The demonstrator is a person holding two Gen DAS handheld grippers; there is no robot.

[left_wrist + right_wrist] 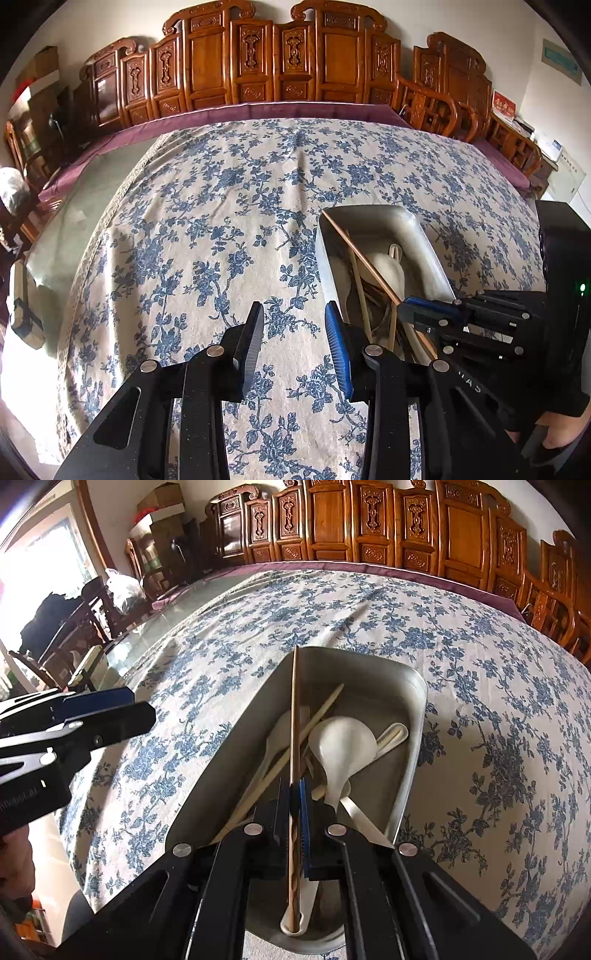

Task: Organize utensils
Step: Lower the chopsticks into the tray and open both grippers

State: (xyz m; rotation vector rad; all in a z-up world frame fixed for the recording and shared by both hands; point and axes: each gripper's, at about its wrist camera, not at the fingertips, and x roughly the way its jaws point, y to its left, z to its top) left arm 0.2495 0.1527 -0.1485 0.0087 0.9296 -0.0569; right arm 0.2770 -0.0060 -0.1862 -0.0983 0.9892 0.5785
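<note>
A metal tray (417, 686) sits on the blue-flowered tablecloth (221, 221) and holds white spoons (343, 746) and pale chopsticks (321, 710). My right gripper (295, 784) hangs over the tray's near end, shut on a long brown chopstick (294, 701). The stick's far tip reaches the tray's far rim. In the left wrist view the tray (373, 218) lies to the right, with the right gripper (404, 308) and its brown chopstick (362, 254) above it. My left gripper (294, 306) hovers over bare cloth just left of the tray, open with nothing between its fingers.
Carved wooden chairs (258, 55) line the table's far side behind a purple cloth edge (258, 110). Bare glass tabletop (155, 627) shows to the left of the cloth. Boxes and bags (155, 506) stand beyond it. A person's hand (561, 432) holds the right gripper.
</note>
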